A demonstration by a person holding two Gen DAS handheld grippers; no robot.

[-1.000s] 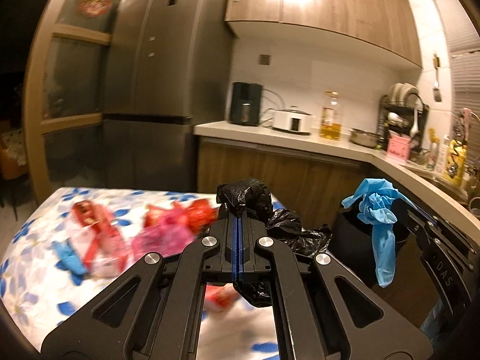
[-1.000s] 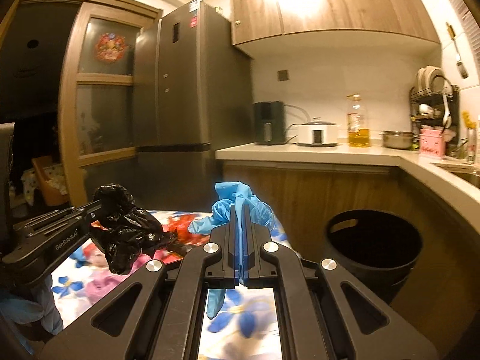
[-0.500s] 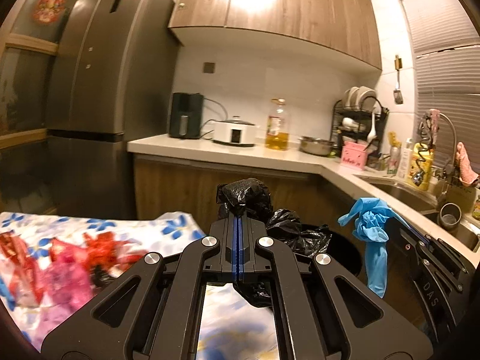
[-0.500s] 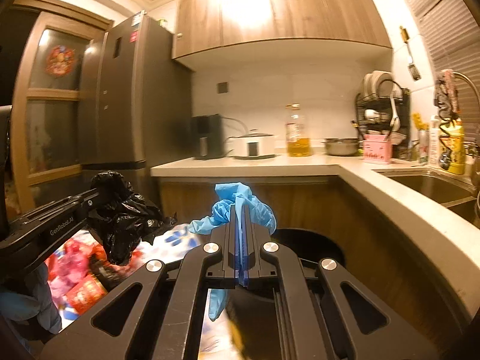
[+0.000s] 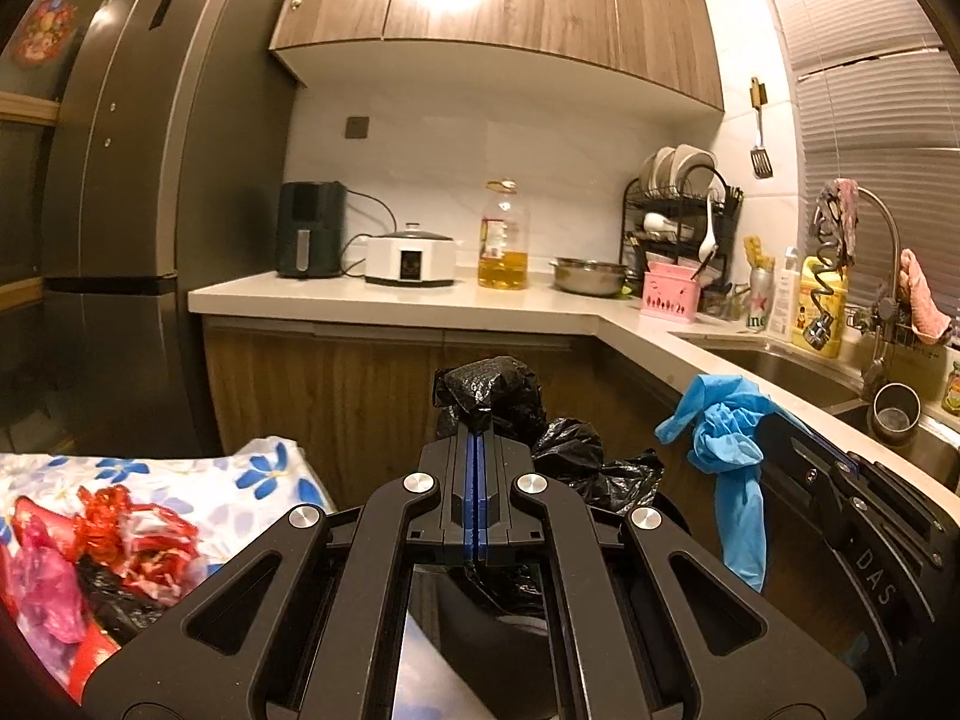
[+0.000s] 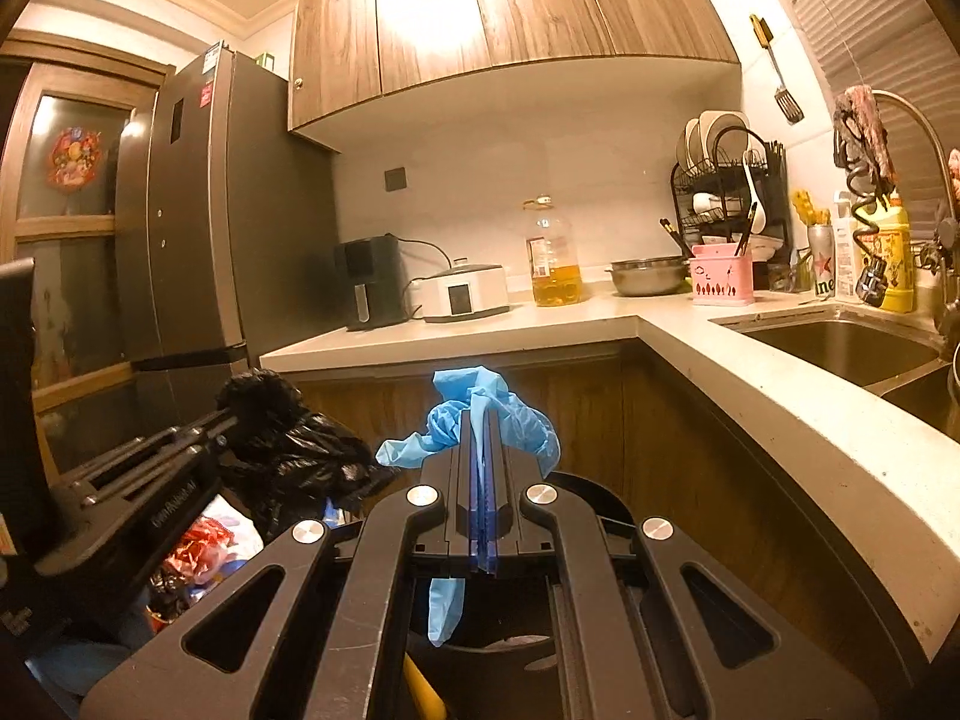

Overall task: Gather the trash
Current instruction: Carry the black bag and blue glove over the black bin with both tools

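Left gripper jaws pinching one black bag, right gripper jaws pinching one blue glove

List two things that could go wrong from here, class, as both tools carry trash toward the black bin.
1. The blue glove hangs loose below the right tool; on release it might catch the black bin rim.
2. The black plastic bag bulges beside the left tool, close to the glove; the two could tangle.

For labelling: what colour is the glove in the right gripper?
Light blue glove; shows best in the right wrist view.
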